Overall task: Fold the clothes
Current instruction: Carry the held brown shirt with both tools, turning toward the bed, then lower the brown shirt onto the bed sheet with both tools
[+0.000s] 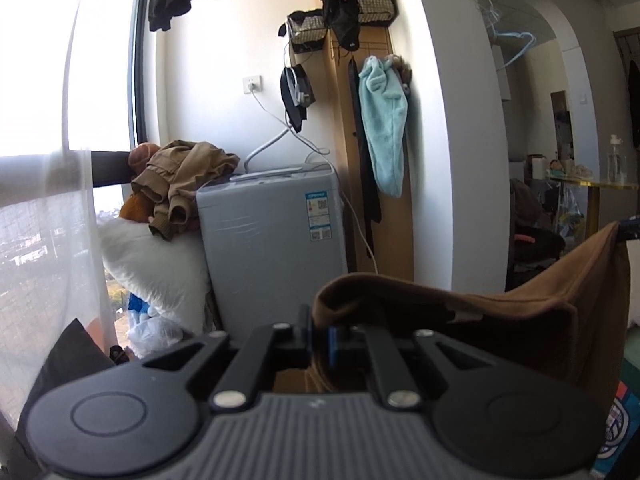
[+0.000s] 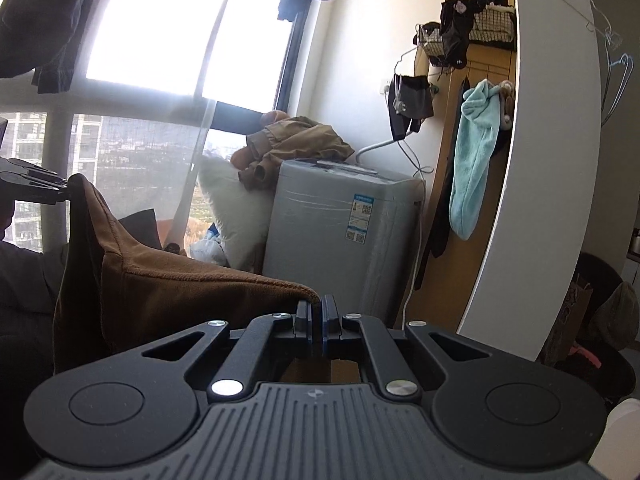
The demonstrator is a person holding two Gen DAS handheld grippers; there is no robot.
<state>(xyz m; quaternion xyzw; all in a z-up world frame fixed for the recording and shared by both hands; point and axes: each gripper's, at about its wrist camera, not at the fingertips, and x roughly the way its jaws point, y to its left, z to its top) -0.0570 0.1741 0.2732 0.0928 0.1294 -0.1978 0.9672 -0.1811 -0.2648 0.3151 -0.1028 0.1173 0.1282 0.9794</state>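
Observation:
A brown garment (image 1: 500, 320) hangs in the air, stretched between my two grippers. My left gripper (image 1: 320, 338) is shut on one corner of it, the cloth bunched between the blue pads. In the right wrist view the same brown garment (image 2: 180, 292) runs leftward from my right gripper (image 2: 317, 318), which is shut on its other corner. The left gripper (image 2: 64, 190) shows there at the far left edge, holding the cloth's raised end. The right gripper's tip (image 1: 628, 228) peeks in at the right edge of the left wrist view.
A grey washing machine (image 1: 272, 248) stands ahead with a tan jacket (image 1: 180, 176) piled beside it on a white pillow (image 1: 152, 268). A light blue towel (image 1: 384, 128) hangs on the wooden panel. Sheer curtain (image 1: 52, 240) and window are at left; dark clothes (image 2: 36, 20) hang overhead.

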